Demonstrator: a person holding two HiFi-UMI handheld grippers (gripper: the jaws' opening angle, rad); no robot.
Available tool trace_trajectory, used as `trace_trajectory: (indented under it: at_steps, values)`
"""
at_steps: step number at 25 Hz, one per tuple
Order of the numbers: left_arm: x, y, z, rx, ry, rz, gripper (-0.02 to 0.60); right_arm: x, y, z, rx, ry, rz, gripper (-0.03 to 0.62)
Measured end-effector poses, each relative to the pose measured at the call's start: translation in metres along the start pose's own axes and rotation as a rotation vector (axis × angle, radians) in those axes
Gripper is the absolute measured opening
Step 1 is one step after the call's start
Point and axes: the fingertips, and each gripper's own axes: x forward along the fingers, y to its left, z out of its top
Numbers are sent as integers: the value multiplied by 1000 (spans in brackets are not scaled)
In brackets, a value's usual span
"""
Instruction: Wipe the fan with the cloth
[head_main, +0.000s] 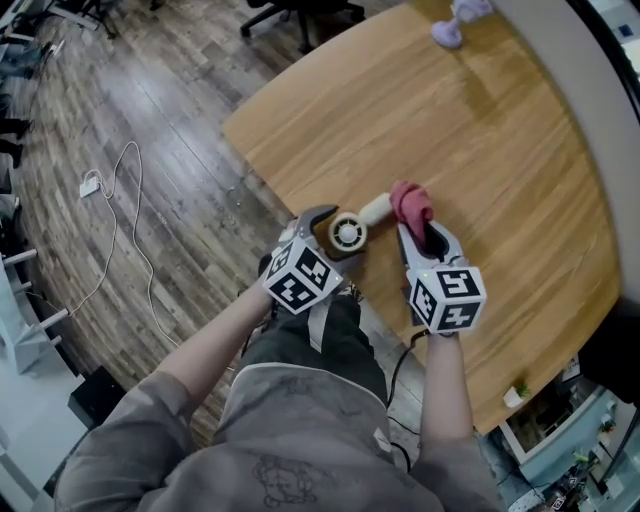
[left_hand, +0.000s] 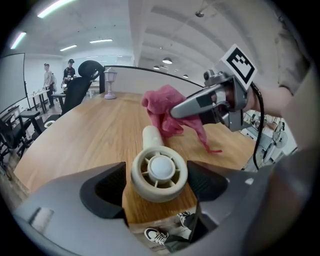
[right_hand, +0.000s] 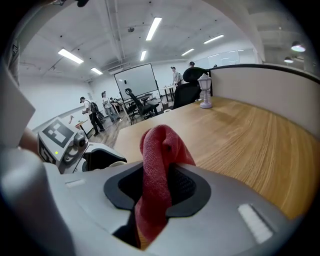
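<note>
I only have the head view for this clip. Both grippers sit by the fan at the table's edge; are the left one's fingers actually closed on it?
Observer: No. In the left gripper view the round head of the fan stands between the open fingers of the left gripper, with a sliver of table showing beside it.
Operator: And the cloth?
Observer: The right gripper view shows the right gripper with its fingers pinched shut on the red cloth, which bunches up above them.
Operator: Does it touch the fan?
Observer: From the left gripper view it hangs just past the handle's far end; contact I can't tell.
</note>
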Motion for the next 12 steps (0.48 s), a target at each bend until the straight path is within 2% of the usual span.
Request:
trace_trajectory:
  at_steps: [3, 6, 12]
  values:
    - [3, -2, 0, 12, -16, -9, 356, 10, -3, -6, 17, 32, 0, 114]
    - [5, -2, 0, 0, -31, -1, 356, 21, 2, -15, 20, 83, 5, 114]
    - [6, -2, 3, -1, -49, -8, 356, 30, 27, -26, -112, 196, 81, 114]
